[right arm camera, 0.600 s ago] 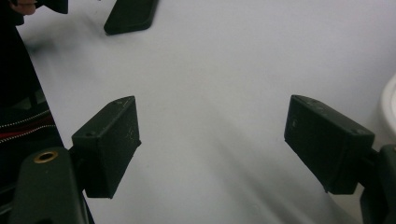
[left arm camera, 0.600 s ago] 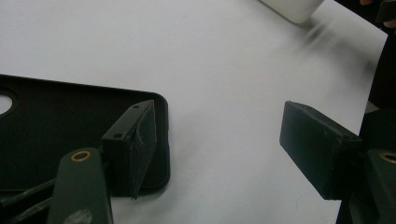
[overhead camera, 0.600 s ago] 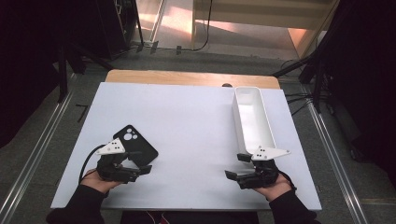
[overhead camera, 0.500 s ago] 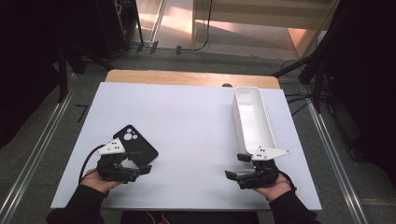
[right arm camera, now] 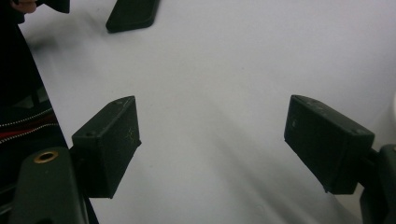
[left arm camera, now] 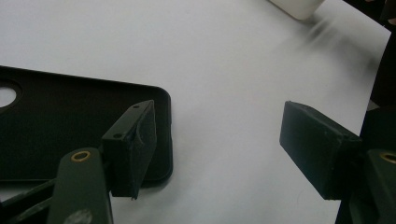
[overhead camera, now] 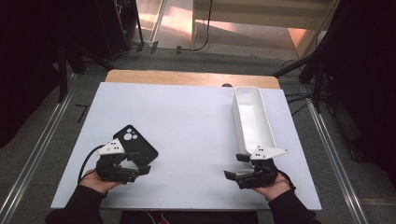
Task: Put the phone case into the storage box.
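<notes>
A black phone case with a camera cut-out lies flat on the white table, at the front left. My left gripper sits just in front of it, pointing right, with its jaws open. In the left gripper view the case lies at the left. The gripper's left fingertip hangs over the case's rounded corner, and bare table lies between the jaws of that gripper. My right gripper rests at the front right, pointing left, open and empty. In its own view the right gripper spans bare table, with the case far off.
A long white tray stands at the right, running from the right gripper toward the table's far edge; its near corner shows in the left gripper view. A wooden strip borders the far edge. The white table is open between the hands.
</notes>
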`<state>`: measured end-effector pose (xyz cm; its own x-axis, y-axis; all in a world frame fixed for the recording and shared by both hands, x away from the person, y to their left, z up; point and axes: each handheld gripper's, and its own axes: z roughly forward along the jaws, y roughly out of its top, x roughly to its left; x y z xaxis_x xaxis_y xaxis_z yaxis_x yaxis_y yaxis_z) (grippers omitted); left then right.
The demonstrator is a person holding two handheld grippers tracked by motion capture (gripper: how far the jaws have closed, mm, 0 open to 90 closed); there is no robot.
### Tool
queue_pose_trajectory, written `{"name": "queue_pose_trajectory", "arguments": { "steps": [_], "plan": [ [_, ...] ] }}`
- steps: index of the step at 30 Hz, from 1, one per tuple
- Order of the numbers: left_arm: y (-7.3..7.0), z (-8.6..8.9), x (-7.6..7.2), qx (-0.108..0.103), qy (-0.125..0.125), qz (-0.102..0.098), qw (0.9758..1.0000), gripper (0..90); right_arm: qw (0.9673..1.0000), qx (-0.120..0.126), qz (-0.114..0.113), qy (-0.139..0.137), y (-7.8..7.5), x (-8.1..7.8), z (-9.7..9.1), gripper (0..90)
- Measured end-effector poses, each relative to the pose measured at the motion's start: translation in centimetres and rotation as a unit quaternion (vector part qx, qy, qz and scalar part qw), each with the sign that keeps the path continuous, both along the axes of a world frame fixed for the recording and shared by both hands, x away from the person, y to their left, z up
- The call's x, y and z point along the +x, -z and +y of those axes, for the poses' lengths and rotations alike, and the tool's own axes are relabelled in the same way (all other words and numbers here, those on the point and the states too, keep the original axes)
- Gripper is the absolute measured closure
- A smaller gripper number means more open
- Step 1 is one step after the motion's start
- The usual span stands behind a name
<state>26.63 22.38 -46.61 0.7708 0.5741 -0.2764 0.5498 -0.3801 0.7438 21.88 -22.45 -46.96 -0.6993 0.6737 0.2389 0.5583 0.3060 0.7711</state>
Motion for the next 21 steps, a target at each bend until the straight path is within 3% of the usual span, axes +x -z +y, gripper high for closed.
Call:
{"name": "queue_pose_trajectory", "arguments": {
  "steps": [8,16,21],
  "plan": [
    [-0.02,0.02,0.04,0.002,-0.001,0.0,1.0,27.0,1.0,0.0,0.001,-0.003,0.05,0.01,0.02,16.7],
    [0.02,0.02,0.08,0.003,-0.001,-0.001,1.0,27.0,0.9996,-0.002,0.026,-0.007,0.09,-0.02,0.11,16.8],
    [-0.02,0.02,0.07,0.006,-0.003,-0.001,1.0,27.0,0.9996,-0.007,0.027,-0.007,0.16,0.03,0.12,16.8]
  ]
}}
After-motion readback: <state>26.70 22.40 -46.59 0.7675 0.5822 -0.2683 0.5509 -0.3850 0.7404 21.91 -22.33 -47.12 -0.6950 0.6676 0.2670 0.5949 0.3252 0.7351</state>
